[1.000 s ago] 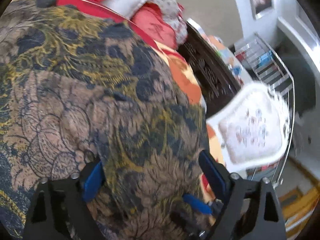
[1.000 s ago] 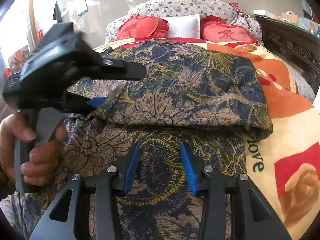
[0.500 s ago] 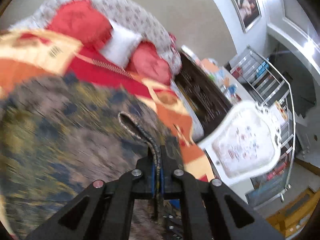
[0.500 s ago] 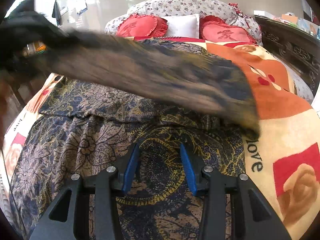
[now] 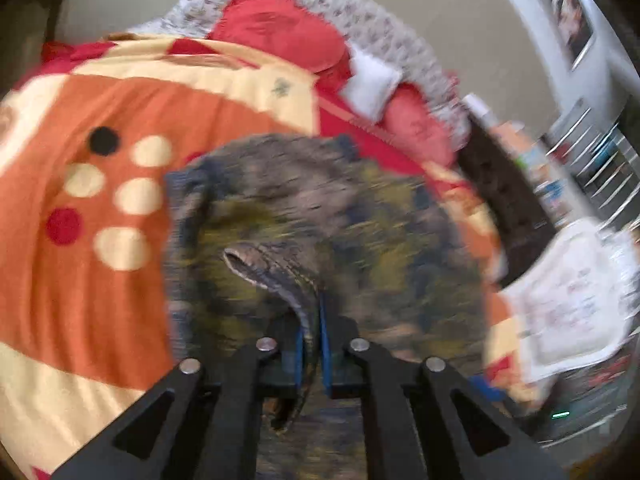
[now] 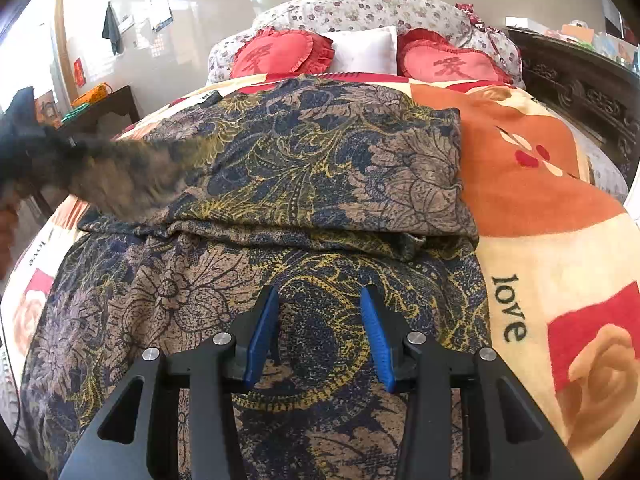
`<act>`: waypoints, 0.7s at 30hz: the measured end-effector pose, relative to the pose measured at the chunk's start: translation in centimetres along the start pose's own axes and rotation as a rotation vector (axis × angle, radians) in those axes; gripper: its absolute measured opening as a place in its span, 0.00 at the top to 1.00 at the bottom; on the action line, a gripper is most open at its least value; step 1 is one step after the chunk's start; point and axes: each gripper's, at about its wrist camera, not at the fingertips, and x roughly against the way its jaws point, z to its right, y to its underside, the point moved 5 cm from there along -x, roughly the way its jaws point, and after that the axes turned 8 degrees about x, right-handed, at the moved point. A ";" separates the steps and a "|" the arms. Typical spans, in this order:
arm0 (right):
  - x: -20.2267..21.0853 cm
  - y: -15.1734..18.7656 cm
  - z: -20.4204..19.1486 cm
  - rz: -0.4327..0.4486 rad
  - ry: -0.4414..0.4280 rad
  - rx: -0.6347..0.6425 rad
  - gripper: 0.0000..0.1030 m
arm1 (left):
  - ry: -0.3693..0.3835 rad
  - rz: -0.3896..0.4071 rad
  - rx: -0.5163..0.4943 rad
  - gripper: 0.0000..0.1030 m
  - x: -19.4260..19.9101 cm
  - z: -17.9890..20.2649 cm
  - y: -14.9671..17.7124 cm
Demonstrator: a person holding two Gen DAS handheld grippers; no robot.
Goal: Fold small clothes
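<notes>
Garment (image 5: pixel 320 216) edge now lifted off orange blanket (image 5: pixel 80 272) in left tool (image 5: pixel 311 344) (blurry, prob. pinched); right tool (image 6: pixel 318 332) open, empty.

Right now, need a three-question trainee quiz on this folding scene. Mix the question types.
1. True or false: the left gripper has a hem of the garment between its jaws.
2. Which sits between the two red heart cushions at the head of the bed? A) white pillow B) a folded towel C) a book
3. Fill in: the right gripper hangs over the garment with its jaws ____.

Key: 1 true; the jaws have just been closing, and the hem is pinched between them. 2 A, the white pillow. 3 open; nothing is between them.
</notes>
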 end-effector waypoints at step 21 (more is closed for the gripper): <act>-1.3 0.1 -2.7 -0.108 -0.041 0.149 0.29 | -0.230 0.138 -0.171 0.34 -6.3 1.2 3.7</act>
